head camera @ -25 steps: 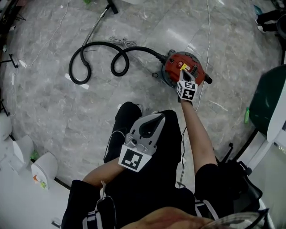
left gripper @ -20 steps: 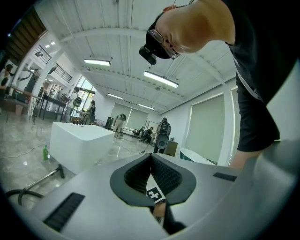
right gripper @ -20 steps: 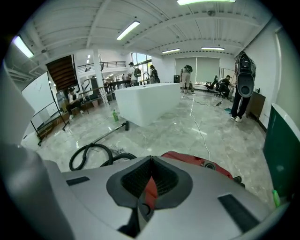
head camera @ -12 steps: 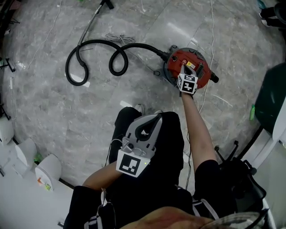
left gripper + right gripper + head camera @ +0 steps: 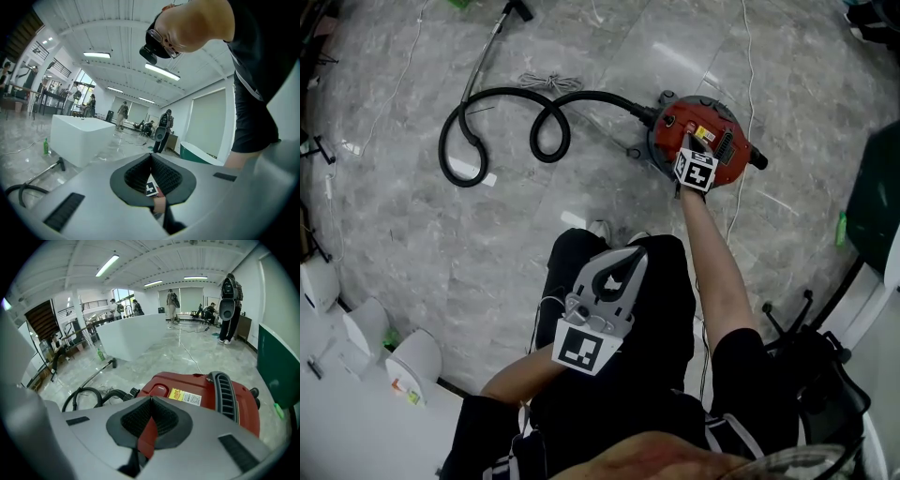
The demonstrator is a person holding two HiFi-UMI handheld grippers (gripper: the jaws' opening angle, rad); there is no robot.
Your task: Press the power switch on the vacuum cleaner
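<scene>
From above, the round red canister vacuum cleaner point(image 5: 719, 131) sat on the grey marble floor point(image 5: 412, 244) ahead of the person and to their right, its black ribbed hose point(image 5: 502, 117) looping away to the left. The right gripper point(image 5: 683, 142) was stretched out at arm's length with its tip over the canister's top; the left gripper point(image 5: 636, 253) hung idle close to the person's legs, well apart from the machine. Looking along the left gripper point(image 5: 151, 155), its jaws were clenched together on nothing, pointing across the hall. Looking along the right gripper point(image 5: 151, 400), the jaws were likewise pressed tight with nothing between them, their tip just short of a raised red oval button point(image 5: 158, 389) on the vacuum cleaner point(image 5: 201, 394), which I took to be the power switch. It seemed the approach was nearly done, and the press itself not yet made; the next move would call for a short, straight push onto that button. A yellow and white label point(image 5: 184, 397) lay beside it, its print too small to read.
</scene>
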